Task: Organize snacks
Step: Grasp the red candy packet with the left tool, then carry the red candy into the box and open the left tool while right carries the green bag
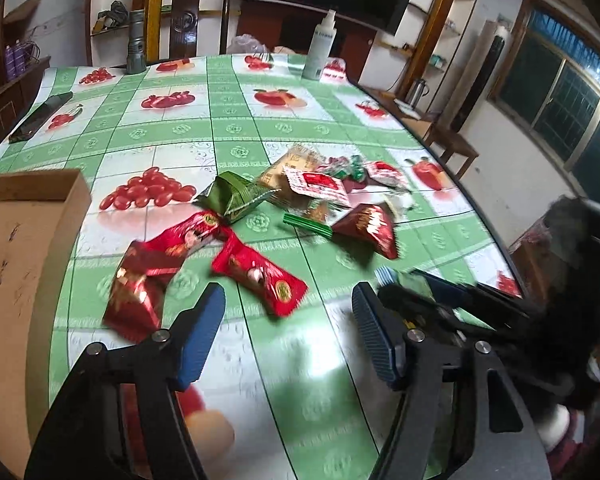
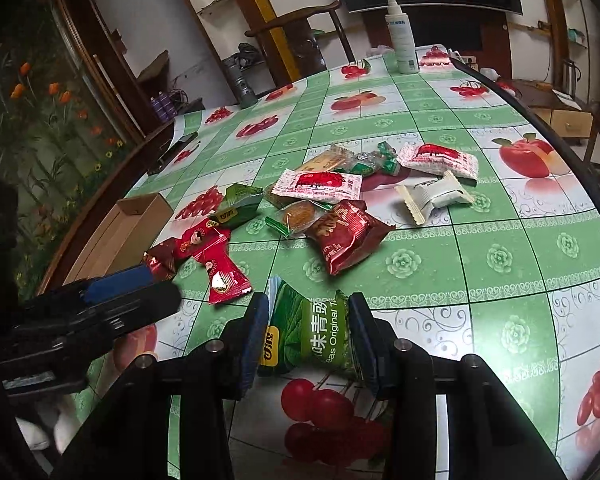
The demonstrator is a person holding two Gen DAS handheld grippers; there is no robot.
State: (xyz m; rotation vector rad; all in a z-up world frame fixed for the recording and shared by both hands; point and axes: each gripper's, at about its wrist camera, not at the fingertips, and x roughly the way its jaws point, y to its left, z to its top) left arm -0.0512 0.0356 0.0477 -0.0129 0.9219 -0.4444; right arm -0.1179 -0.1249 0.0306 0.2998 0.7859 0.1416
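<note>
Already the right tool [image 2: 308,336] is clamped on a green pea snack packet [image 2: 312,334] near the tabletop's [image 2: 500,280] front edge. The left tool [image 1: 288,332] hovers with jaws apart and empty. Next, I judge, the packet must be carried to the cardboard box [image 2: 120,232] at the left edge.

Both grippers have black frames with silver screws and ribbed blue fingers [image 1: 374,332].
</note>
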